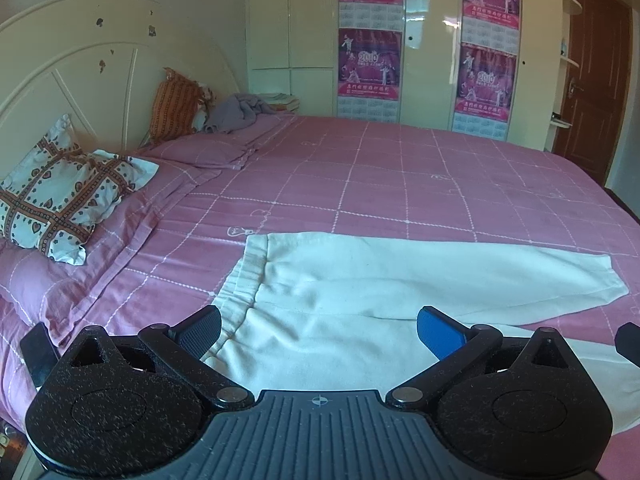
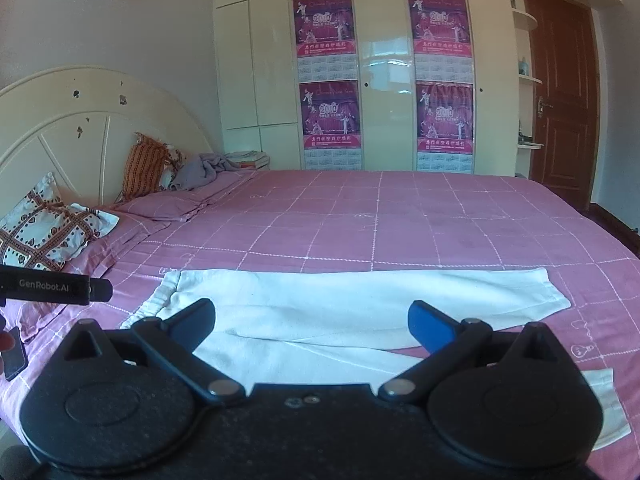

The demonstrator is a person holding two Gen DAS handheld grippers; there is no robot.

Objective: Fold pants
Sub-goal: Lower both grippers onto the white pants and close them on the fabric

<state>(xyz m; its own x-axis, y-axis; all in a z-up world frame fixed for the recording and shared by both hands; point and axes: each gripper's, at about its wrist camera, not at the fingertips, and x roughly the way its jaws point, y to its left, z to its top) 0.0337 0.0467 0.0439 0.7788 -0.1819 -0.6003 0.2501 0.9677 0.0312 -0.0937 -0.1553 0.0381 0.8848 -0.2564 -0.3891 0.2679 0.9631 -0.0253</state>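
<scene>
White pants [image 1: 360, 280] lie flat on the pink checked bedspread [image 1: 400, 168], waistband to the left, legs stretching right. They also show in the right wrist view [image 2: 340, 296]. My left gripper [image 1: 320, 330] is open and empty, hovering over the waistband and hip area. My right gripper [image 2: 312, 320] is open and empty, hovering above the middle of the pants, over the two legs. The near leg runs to the lower right [image 2: 604, 396]. The left gripper's body [image 2: 52, 286] shows at the left edge of the right wrist view.
Patterned pillows [image 1: 60, 196] and an orange pillow [image 1: 174, 104] lean at the cream headboard [image 1: 80, 72] on the left. A grey garment [image 1: 236, 114] lies at the far corner. Wardrobe doors with posters [image 1: 370, 40] and a brown door [image 1: 592, 80] stand behind the bed.
</scene>
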